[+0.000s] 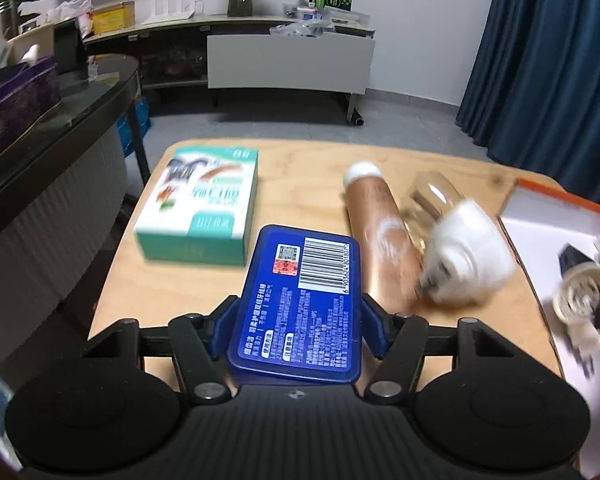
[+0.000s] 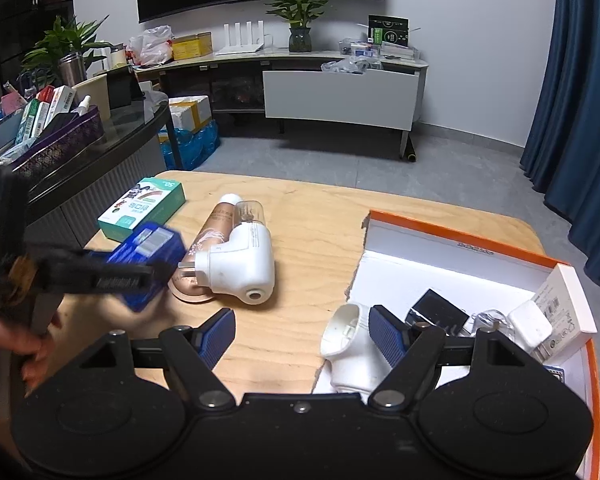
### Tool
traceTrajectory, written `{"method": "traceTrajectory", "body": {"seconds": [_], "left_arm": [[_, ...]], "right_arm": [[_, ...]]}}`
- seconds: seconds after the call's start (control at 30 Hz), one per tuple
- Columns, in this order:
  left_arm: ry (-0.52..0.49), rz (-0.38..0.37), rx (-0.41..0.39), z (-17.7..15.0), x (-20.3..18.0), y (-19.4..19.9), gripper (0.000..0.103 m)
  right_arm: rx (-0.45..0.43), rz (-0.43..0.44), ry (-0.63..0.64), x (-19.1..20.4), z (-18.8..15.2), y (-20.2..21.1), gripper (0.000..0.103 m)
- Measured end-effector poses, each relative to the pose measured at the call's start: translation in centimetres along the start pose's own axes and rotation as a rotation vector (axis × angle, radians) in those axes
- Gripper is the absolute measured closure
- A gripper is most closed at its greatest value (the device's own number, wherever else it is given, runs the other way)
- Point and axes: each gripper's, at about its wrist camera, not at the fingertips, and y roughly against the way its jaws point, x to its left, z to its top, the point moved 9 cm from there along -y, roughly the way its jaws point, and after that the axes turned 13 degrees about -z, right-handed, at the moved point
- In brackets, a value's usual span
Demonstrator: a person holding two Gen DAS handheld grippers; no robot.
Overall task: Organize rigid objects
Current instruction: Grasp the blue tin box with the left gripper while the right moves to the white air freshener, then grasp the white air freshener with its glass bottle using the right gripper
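My left gripper (image 1: pixel 298 312) is shut on a blue flat box (image 1: pixel 300 304) with a barcode, held above the wooden table (image 1: pixel 300 168); it also shows in the right wrist view (image 2: pixel 148 260) at the left. My right gripper (image 2: pixel 302 334) is open and empty, low over the table's front edge beside the orange-rimmed white box (image 2: pixel 440 256). On the table lie a teal and white carton (image 1: pixel 200 208), a copper tube (image 1: pixel 376 236) and a white plug-in device (image 2: pixel 240 264) with a clear bottle.
The orange-rimmed box holds a white device (image 2: pixel 348 344), a black item (image 2: pixel 436 308), a white adapter (image 2: pixel 530 324) and a white carton (image 2: pixel 564 304). A dark counter (image 2: pixel 112 140) stands left of the table. A TV cabinet (image 2: pixel 340 96) stands at the back wall.
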Motion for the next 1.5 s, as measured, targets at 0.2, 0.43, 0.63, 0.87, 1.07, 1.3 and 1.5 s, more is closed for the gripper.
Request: {"method": "traceTrajectory", "body": {"seconds": [0.2,0.43,0.63,0.87,1.07,1.3,1.5], "left_arm": [[0.011,0.039,-0.013,-1.6,-0.1,1.6,0.025],[-0.026,0.026,-0.037,-1.5,-0.3,1.1,0.040],[-0.019,0.013,-0.048,-1.4,-0.2,1.1,0.040],[-0.046,0.029,-0.065,-1.4,-0.4,0.7,0.041],[-0.009,0.012,-0.086,-1.4,-0.5,1.4,0.042],[-0.037,-0.009,-0.138,-0.7,-2.8,4.3,0.042],[-0.058,-0.042,-0.156,-1.3,-5.9,6.7,0.042]], "right_arm": [[0.019,0.055,-0.013,1.5,1.4,-1.6,0.016],[0.118,0.130,-0.101,3.4,4.4,-5.5,0.015],[0.279,0.119,-0.248,3.6,5.0,-11.0,0.015],[0.249,0.054,-0.129,4.5,4.2,-12.4,0.051],[0.155,0.033,-0.093,3.6,3.9,-9.3,0.054],[0.062,0.050,-0.096,2.7,3.4,-3.3,0.055],[-0.008,0.032,-0.142,0.1,2.7,1.9,0.055]]}}
